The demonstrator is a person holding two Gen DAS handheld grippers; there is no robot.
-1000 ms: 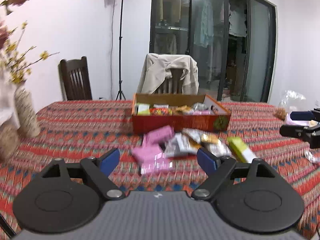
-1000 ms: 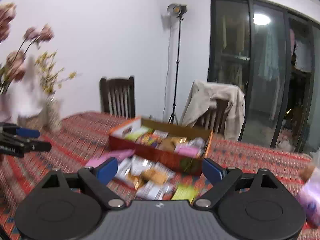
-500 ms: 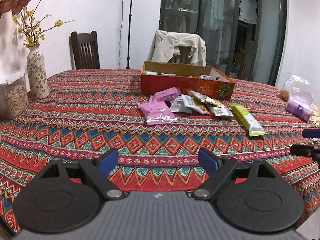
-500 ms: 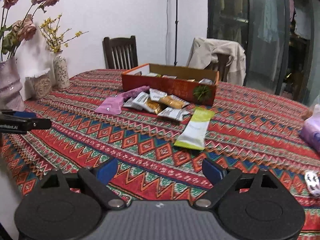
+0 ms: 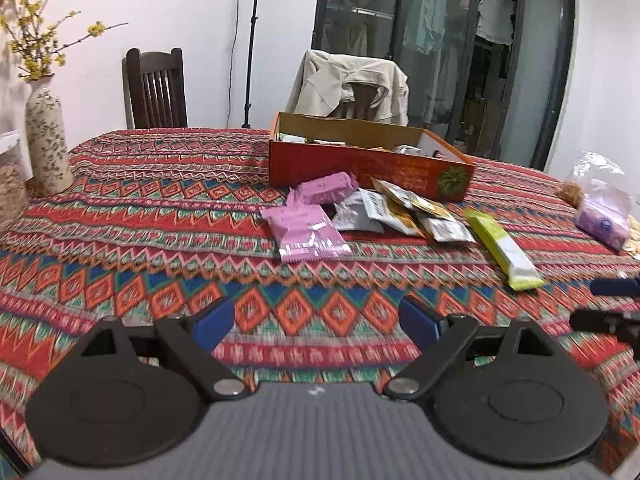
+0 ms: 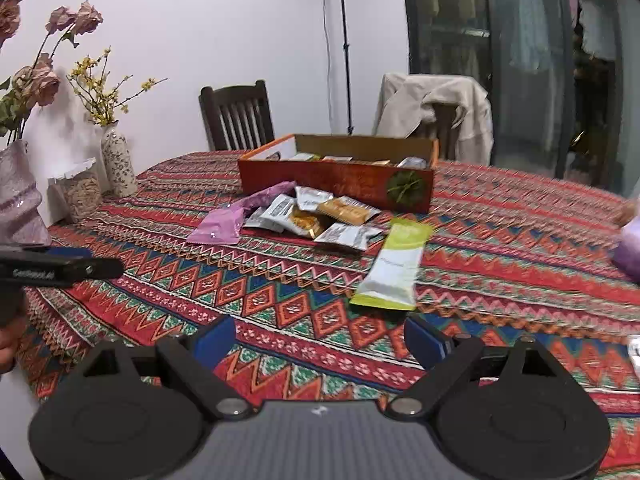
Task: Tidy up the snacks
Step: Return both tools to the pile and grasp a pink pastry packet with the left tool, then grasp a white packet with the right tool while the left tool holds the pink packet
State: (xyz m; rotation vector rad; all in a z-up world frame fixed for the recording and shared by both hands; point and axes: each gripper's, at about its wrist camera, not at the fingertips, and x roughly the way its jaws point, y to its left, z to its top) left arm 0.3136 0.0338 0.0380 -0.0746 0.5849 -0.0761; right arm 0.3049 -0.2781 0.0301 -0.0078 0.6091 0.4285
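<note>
While the left gripper (image 5: 316,322) hovers low over the patterned worktop (image 5: 160,240) with its jaws spread and empty, a speckled vase (image 5: 47,144) stands far left. Two pink packets (image 5: 308,230) lie mid-worktop, touching a heap of silver and gold snack packets (image 5: 400,212) just before the orange box (image 5: 372,166), which holds more snacks. A green bar (image 6: 394,268) lies ahead of the right gripper (image 6: 320,340), whose jaws are likewise spread, holding nothing.
</note>
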